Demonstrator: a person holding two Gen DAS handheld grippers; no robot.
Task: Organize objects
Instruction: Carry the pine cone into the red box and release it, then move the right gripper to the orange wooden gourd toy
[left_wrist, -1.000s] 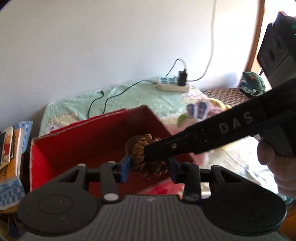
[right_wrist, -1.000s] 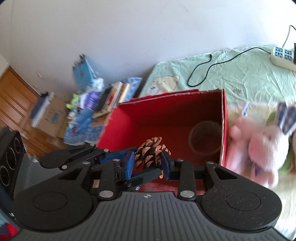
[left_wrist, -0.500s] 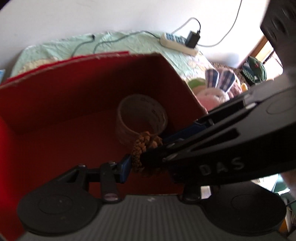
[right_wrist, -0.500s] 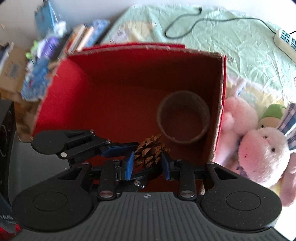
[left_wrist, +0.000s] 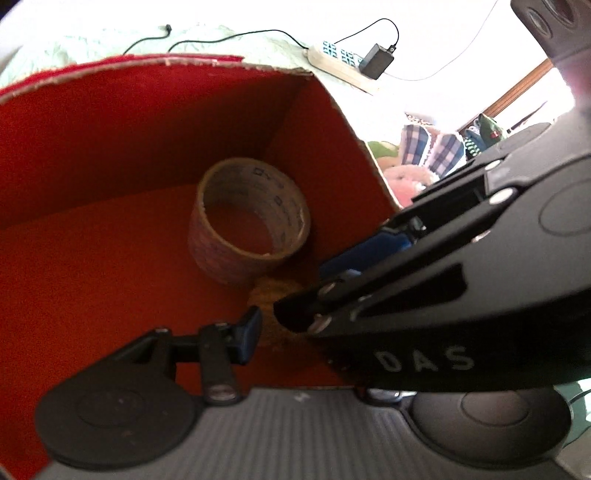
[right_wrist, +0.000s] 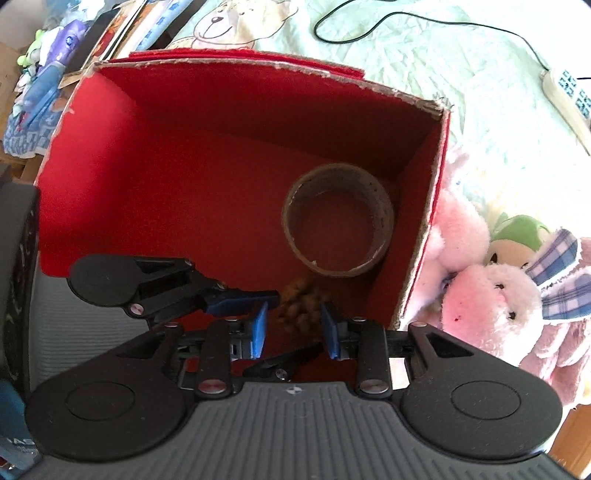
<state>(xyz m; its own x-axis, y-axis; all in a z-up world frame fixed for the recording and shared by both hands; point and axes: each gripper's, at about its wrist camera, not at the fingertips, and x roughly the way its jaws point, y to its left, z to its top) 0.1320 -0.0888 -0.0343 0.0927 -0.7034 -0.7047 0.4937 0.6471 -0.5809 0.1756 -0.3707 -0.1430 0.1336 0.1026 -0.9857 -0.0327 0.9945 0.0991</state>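
A brown pine cone (right_wrist: 301, 304) is blurred just ahead of my right gripper (right_wrist: 293, 328), whose blue pads stand apart from it, over the floor of the red box (right_wrist: 110, 192). It shows blurred in the left wrist view (left_wrist: 271, 295) too. A brown tape roll (right_wrist: 338, 236) lies on the box floor near the right wall; it also shows in the left wrist view (left_wrist: 249, 229). My left gripper (left_wrist: 295, 325) is inside the box; its right finger is hidden behind the right gripper's body. In the right wrist view its fingers (right_wrist: 240, 297) reach in from the left.
Pink plush toys (right_wrist: 491, 291) lie against the box's right wall on a pale green bedsheet (right_wrist: 461, 55). A white power strip (left_wrist: 343, 62) with a black cable lies behind the box. Books and toys (right_wrist: 48, 74) are stacked to the left of the box.
Both grippers have gone lower into the red box. The right gripper's pads have opened and the pine cone has left them; it is blurred just ahead of them.
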